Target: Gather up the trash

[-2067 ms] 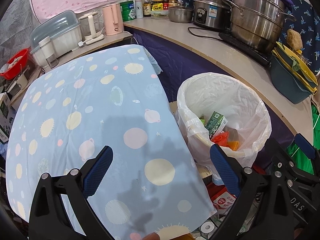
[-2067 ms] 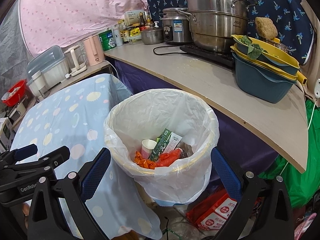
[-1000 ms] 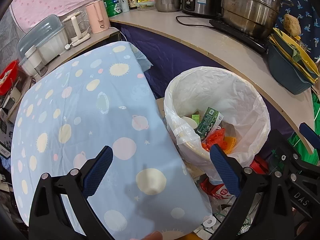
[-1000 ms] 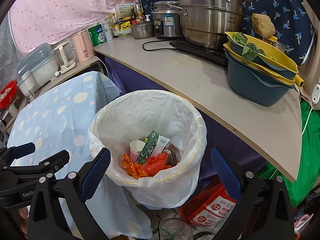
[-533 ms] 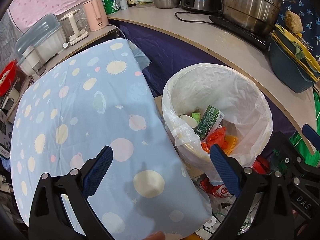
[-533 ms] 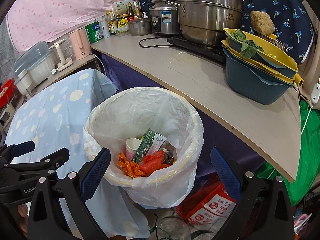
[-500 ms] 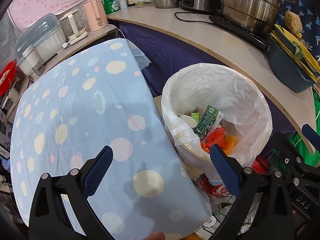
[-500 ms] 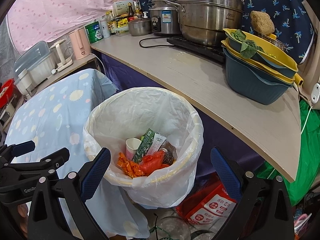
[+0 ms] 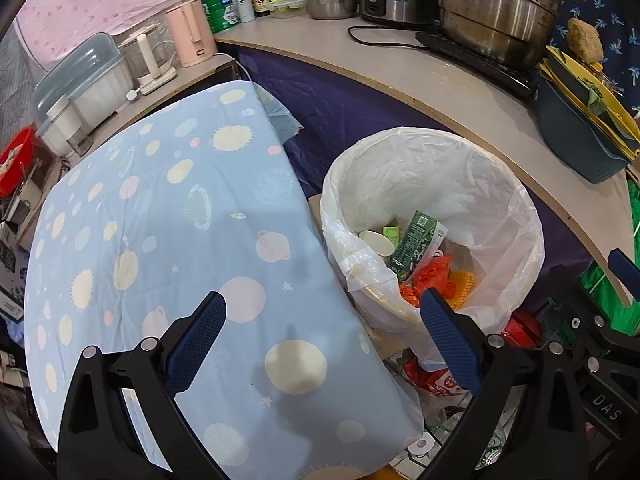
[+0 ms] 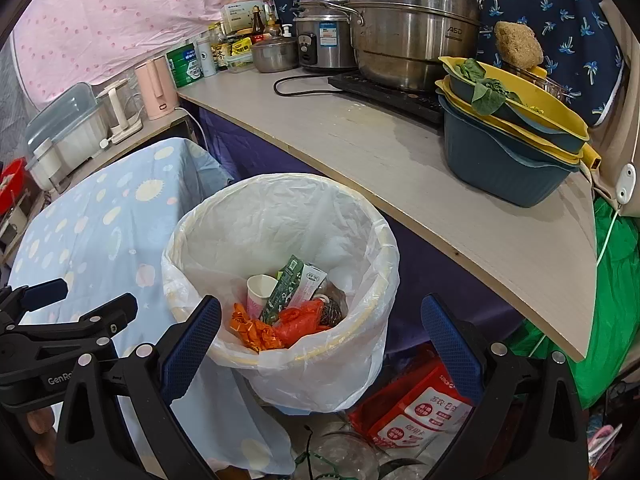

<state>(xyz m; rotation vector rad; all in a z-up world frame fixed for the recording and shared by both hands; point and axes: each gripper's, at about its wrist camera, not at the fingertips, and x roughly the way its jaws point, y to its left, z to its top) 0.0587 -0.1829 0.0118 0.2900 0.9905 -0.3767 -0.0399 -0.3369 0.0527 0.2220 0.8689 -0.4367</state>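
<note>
left tool (image 9: pixel 322 344): jaws spread wide, empty, over the near edge of the blue cloth (image 9: pixel 160 216) on the table.
right tool (image 10: pixel 320 344): released, empty, above the bin's near rim.
trash bin (image 10: pixel 376 240): right of the cloth-covered table, white liner (image 10: pixel 280 216) folded over rim.
contents: paper cup (image 10: pixel 259 288), green carton (image 10: pixel 285 292), orange wrappers (image 10: pixel 256 330).
handling: all light, crushable; liner thin, slippery, tears easily.
grip: pinch bunched liner at rim, judged.

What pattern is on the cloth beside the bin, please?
Pale blue cloth with planets, suns and stars; left wrist view.
</note>
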